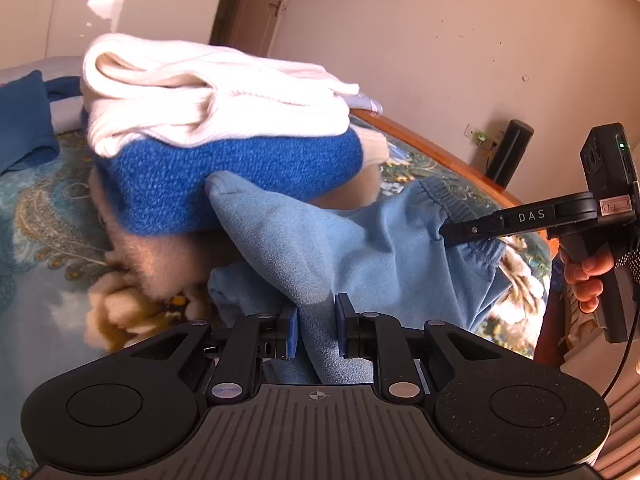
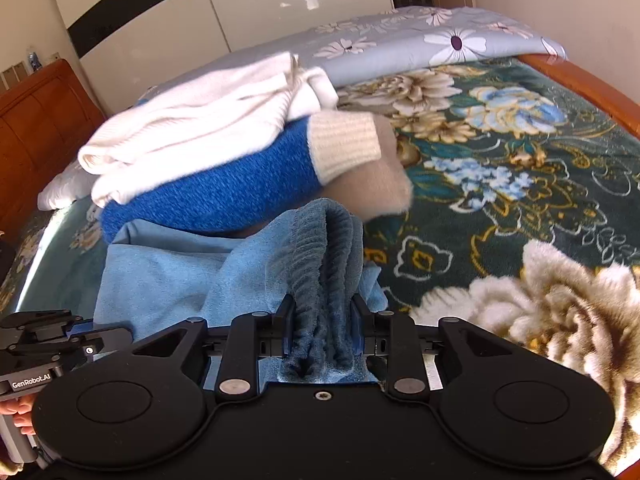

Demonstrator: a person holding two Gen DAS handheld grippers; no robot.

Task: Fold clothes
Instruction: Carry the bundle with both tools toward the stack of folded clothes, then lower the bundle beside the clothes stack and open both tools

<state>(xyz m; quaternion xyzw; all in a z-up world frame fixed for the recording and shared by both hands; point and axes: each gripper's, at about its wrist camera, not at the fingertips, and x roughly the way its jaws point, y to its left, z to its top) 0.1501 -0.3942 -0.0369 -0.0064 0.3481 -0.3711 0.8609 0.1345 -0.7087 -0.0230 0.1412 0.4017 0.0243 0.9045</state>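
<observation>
both grippers are clamped on the light blue garment (image 1: 360, 248): the left gripper (image 1: 316, 330) pinches a fold, the right gripper (image 2: 322, 332) bunches its ribbed waistband; it lies on the floral blanket (image 2: 500, 152) against a stack of folded sweaters (image 1: 224, 132)

Left tool (image 1: 316, 330) and right tool (image 2: 322, 330) both clamp fabric.

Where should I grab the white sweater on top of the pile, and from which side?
Judging by its pose, take the white sweater at its rounded folded edge, which overhangs the blue knit. Come from the near side, low and level, so one finger slips under the overhang. Both grippers currently hold the light blue pants.
</observation>
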